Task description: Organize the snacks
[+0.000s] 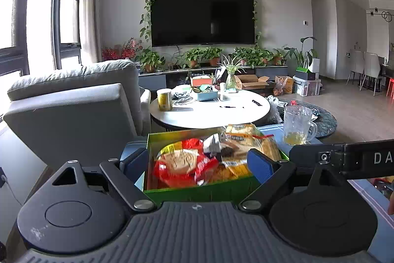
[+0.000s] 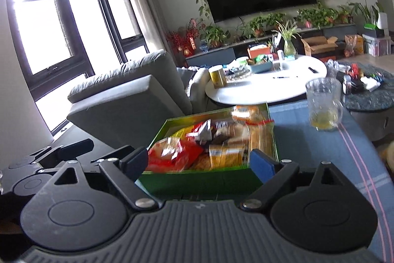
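Both grippers, left gripper [image 1: 200, 162] and right gripper [image 2: 199, 160], spread wide at lower centre over the green snack box [image 1: 197, 191]; I'd pinch one packet squarely.

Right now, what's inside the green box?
The green box holds snack packets: a red cracker pack, yellow-orange packs, a clear bag of bread slices. The box floor and any lower layers are covered.

A blue striped cloth [image 2: 320, 147] is covering the desk, carrying a green box [image 2: 197, 180] of snack packets at its left edge and a glass mug [image 2: 323, 105] standing further back to the right, apart.
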`<control>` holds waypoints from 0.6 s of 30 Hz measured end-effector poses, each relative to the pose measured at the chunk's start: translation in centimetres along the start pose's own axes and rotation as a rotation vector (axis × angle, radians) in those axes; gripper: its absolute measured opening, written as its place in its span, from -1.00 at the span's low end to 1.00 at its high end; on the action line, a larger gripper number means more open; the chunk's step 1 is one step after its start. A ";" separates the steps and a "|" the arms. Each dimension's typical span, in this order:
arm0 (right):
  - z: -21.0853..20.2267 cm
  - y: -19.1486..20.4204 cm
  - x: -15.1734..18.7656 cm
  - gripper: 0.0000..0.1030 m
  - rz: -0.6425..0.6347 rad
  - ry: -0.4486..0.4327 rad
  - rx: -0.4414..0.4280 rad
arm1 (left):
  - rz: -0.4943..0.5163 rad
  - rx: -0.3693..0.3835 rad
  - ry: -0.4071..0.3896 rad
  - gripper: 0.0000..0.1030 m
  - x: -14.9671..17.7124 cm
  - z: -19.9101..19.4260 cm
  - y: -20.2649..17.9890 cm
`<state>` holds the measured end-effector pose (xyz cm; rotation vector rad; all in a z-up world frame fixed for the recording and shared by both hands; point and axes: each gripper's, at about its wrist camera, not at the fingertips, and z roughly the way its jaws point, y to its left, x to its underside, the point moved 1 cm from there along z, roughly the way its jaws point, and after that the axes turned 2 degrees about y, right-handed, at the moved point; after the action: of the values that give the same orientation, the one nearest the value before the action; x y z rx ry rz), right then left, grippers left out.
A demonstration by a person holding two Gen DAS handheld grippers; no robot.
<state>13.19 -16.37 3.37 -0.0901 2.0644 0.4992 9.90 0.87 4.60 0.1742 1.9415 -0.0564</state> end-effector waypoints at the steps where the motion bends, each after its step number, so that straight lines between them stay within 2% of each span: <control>1: -0.3 0.1 0.3 0.30 -0.003 0.003 0.001 | -0.004 0.002 0.005 0.67 0.3 -0.3 -0.1; 5: -1.4 0.6 1.3 0.30 -0.007 0.002 0.009 | -0.031 0.006 0.032 0.67 1.5 -1.1 -0.2; 11: -1.6 0.9 1.9 0.30 -0.014 0.012 0.011 | -0.020 -0.006 0.058 0.67 2.5 -1.3 -0.7; 18: -0.9 -0.1 2.6 0.30 0.014 0.036 0.011 | -0.018 -0.009 0.087 0.67 2.8 -0.1 -1.0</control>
<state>11.09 -16.49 1.57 -0.0787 2.1044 0.4978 8.61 0.20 1.98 0.1560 2.0302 -0.0526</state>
